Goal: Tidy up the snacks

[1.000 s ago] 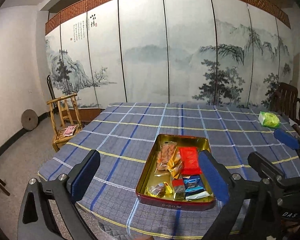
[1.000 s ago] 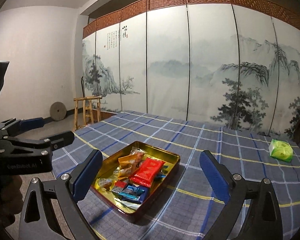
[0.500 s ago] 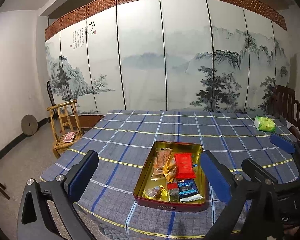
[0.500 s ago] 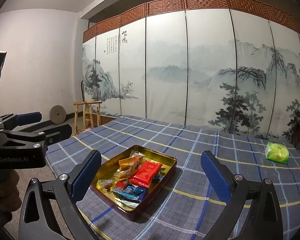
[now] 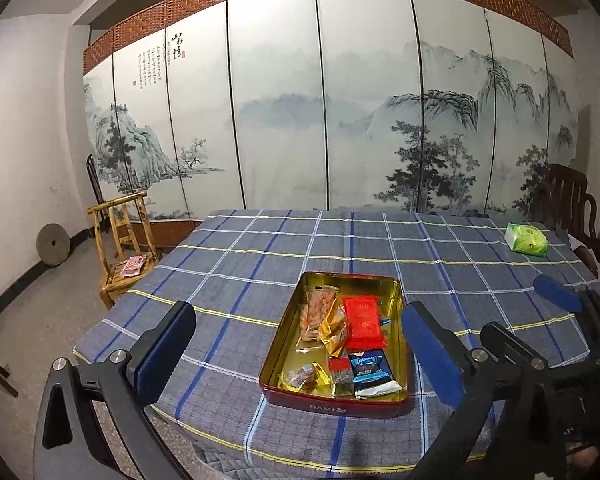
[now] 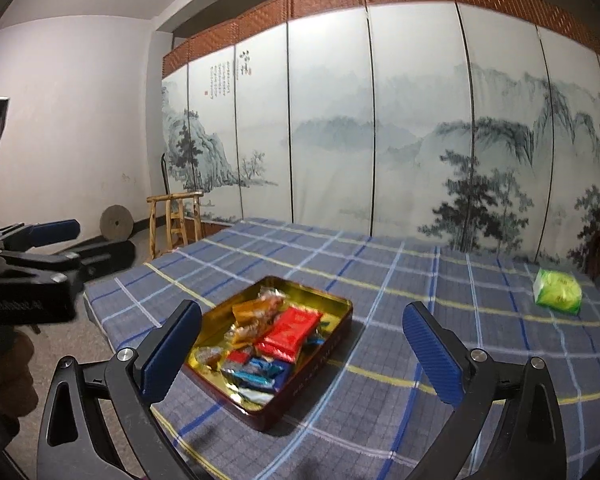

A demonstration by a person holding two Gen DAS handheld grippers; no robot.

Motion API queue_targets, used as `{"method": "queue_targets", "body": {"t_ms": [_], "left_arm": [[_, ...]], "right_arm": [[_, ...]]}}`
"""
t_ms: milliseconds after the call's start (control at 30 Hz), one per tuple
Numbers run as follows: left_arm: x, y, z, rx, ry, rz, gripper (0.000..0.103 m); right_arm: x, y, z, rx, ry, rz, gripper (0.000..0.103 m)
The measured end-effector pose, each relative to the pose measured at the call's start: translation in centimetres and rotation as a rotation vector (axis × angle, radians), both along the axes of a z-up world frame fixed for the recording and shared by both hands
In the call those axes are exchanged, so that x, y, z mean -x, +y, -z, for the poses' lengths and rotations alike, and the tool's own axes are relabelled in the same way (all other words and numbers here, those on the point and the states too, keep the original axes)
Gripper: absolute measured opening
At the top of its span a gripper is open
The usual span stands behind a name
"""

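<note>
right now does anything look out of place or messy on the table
One thing: a green packet lies alone near the far right of the tablecloth, well apart from the snacks heaped loosely in the tin. Nothing looks spilled or damaged.

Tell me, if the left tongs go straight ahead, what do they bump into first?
Probably the snack tin on the checked tablecloth. It sits between the open left tongs, though they may be higher and pass over it.

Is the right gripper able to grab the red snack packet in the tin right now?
Probably yes. The right gripper is open and holds nothing, and the red packet lies on top of the other snacks in the lidless tin, with nothing covering it.
</note>
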State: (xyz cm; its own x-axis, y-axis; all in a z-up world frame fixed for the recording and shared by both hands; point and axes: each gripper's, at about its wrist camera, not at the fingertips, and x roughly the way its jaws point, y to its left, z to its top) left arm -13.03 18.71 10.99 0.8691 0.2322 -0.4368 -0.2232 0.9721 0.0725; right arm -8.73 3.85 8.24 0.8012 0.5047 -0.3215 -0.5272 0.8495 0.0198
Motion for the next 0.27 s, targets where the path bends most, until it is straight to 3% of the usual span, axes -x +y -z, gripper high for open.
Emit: {"method": "queue_targets", "body": {"t_ms": [267], "left_arm": [[-1.0,-1.1,0.5,-0.058,0.018,0.001,0.103]], "right_arm": [[-6.8,-5.5,5.3,0.12,0.176,0.131,0.101]]}}
